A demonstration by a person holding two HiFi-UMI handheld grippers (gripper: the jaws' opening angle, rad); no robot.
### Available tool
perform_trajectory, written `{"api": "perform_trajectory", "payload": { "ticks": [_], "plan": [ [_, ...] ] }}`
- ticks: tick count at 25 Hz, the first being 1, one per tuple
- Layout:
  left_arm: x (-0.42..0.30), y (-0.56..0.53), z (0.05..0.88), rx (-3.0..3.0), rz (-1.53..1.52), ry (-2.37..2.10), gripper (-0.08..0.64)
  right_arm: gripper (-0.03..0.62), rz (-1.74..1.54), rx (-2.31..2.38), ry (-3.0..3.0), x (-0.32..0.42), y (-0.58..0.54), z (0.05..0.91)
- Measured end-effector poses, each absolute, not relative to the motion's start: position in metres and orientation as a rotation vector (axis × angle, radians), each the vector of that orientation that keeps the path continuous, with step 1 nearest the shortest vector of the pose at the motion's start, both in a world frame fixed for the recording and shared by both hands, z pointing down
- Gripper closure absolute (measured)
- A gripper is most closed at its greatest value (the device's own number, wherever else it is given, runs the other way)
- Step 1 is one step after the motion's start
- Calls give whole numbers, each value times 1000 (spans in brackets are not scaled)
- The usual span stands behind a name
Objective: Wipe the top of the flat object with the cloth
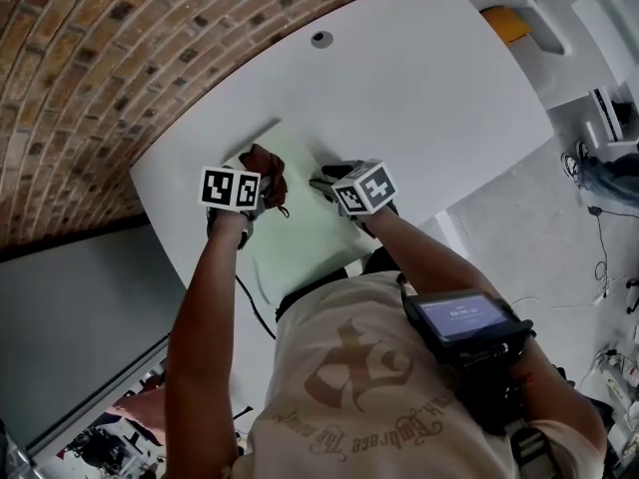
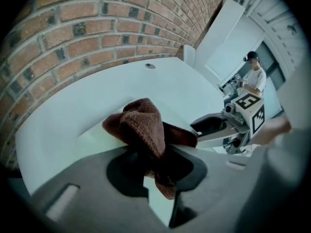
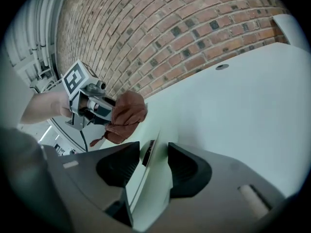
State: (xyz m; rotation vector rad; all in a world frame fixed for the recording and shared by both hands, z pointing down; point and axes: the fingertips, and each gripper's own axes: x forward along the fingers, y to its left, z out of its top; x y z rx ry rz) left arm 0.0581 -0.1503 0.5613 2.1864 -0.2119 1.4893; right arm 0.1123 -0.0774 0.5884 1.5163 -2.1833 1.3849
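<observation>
Two grippers work close in front of us. The left gripper [image 2: 158, 165] is clamped tight on a bunched brown cloth [image 2: 143, 125], which it holds over the left part of the flat object [image 1: 300, 236]. We cannot tell whether the cloth touches it. The flat object is a thin pale-green sheet lying on the white table [image 1: 429, 98].

The right gripper [image 3: 154, 152] has its jaws wide apart. The sheet's right-hand edge lies between them and, as far as we can see, is not pinched.

We judge the cloth soft and light, best held by its gathered middle so the loose folds drag flat. The sheet looks thin, light and liable to slide on the smooth tabletop, so it wants steadying at that edge.

Beyond the table rises a brick wall [image 1: 90, 58].
</observation>
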Motion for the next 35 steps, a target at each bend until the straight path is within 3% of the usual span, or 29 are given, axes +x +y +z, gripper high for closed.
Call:
{"api": "perform_trajectory", "payload": {
  "ticks": [14, 23, 35],
  "plan": [
    [-44, -171, 556, 2094, 1311, -456, 477, 399, 1379, 1534, -2182, 112, -77, 587],
    [-98, -174, 553, 2090, 1356, -601, 477, 393, 1399, 1552, -2194, 115, -79, 585],
    [16, -121, 529, 2258, 1291, -280, 477, 376, 1531, 1433, -2191, 97, -37, 586]
  ]
}}
